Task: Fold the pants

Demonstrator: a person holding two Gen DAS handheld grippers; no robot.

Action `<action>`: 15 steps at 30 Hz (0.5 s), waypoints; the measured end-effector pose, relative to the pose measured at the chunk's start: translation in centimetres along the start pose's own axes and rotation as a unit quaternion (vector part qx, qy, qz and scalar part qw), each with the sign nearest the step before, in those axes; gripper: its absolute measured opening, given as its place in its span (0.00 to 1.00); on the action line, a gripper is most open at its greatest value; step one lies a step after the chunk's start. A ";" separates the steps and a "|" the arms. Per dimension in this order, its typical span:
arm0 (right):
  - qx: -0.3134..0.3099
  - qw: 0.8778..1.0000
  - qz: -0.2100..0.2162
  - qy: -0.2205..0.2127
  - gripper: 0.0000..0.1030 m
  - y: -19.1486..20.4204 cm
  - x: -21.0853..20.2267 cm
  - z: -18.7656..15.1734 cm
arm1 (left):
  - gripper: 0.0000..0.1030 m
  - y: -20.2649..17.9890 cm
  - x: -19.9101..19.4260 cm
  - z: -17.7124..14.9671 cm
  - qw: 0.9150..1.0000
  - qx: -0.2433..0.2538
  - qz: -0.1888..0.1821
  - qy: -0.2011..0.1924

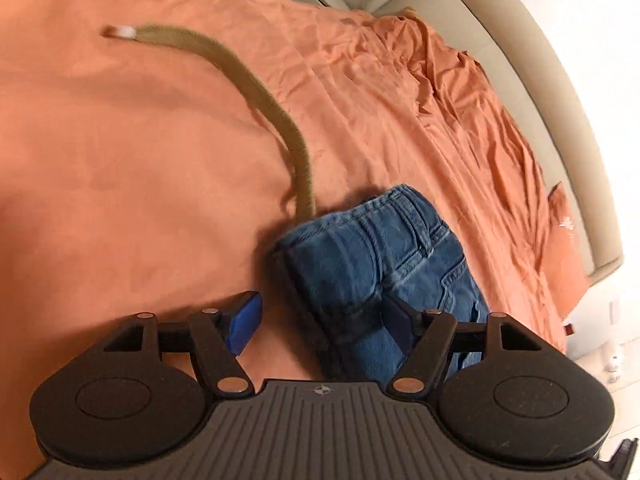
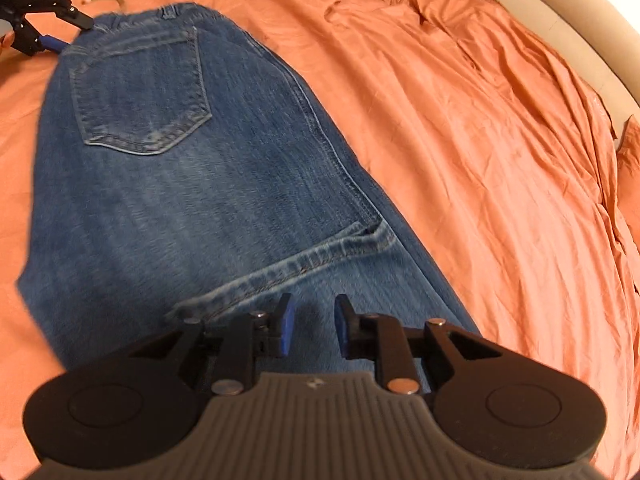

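Observation:
Blue jeans (image 2: 180,168) lie folded on the orange bed sheet (image 2: 460,120), back pocket up, a leg hem folded across them near my right gripper. In the left wrist view the jeans (image 1: 380,264) show their waistband end. My left gripper (image 1: 320,320) is open wide, jaws astride the waistband corner, holding nothing. It also shows in the right wrist view (image 2: 60,34) at the waistband. My right gripper (image 2: 314,330) is open with a narrow gap, just above the denim, empty.
A tan belt (image 1: 256,92) trails from the waistband across the sheet (image 1: 120,160) to the far left. The sheet is rumpled at the right. A beige padded bed frame (image 1: 540,80) curves along the far and right edge.

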State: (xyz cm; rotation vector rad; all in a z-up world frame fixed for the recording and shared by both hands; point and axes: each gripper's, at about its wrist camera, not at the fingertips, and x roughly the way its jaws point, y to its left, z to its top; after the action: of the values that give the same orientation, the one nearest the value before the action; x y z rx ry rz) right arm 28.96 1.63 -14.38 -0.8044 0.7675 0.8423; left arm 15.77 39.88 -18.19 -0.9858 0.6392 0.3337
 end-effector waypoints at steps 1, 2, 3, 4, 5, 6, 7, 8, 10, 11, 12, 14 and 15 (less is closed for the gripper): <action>-0.001 1.000 0.004 0.005 0.16 0.0 0.5 0.3 | 0.78 0.0 0.6 0.5 1.000 0.004 -0.002 0.006; -0.004 1.000 0.007 0.010 0.15 0.1 1.2 0.6 | 0.77 0.0 1.3 1.0 1.000 0.009 -0.003 0.013; -0.008 1.000 0.010 0.017 0.15 0.2 1.7 0.8 | 0.76 -0.2 1.9 1.5 1.000 0.016 -0.004 0.021; -0.011 1.000 0.015 0.025 0.15 0.4 2.3 0.9 | 0.76 -0.2 2.5 2.0 0.999 0.022 -0.003 0.035; -0.013 0.999 0.021 0.034 0.15 0.5 2.9 1.1 | 0.74 -0.2 2.8 2.4 0.998 0.029 -0.002 0.050; -0.014 0.999 0.028 0.041 0.14 0.5 3.3 1.1 | 0.72 -0.3 3.2 2.8 0.997 0.040 -0.001 0.067; -0.015 0.998 0.039 0.046 0.09 0.4 3.6 1.1 | 0.70 -0.5 3.5 3.2 0.995 0.054 0.003 0.082; -0.013 0.997 0.051 0.049 0.07 0.2 3.9 1.3 | 0.65 -0.8 3.7 3.6 0.994 0.066 0.006 0.091; -0.005 0.996 0.065 0.055 0.06 -0.4 4.4 1.5 | 0.53 -1.2 3.5 3.9 0.992 0.078 0.009 0.104; 0.000 0.996 0.070 0.057 0.06 -0.6 4.6 1.6 | 0.45 -1.4 3.3 3.9 0.991 0.082 0.011 0.105; 0.003 0.996 0.072 0.058 0.05 -0.7 4.7 1.6 | 0.36 -1.7 3.1 4.0 0.991 0.087 0.013 0.101; -0.001 0.996 0.070 0.059 0.05 -0.6 4.8 1.6 | 0.30 -2.6 2.6 3.9 0.990 0.102 0.016 0.094; -0.004 0.996 0.067 0.058 0.05 -0.5 4.8 1.7 | 0.27 -3.3 2.2 3.8 0.989 0.116 0.019 0.087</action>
State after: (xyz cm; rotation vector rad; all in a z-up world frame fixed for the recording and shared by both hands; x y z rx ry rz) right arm 31.96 4.47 -17.45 -0.8212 0.9301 0.9251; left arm 20.53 41.33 -15.94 -0.7845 0.8368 0.2026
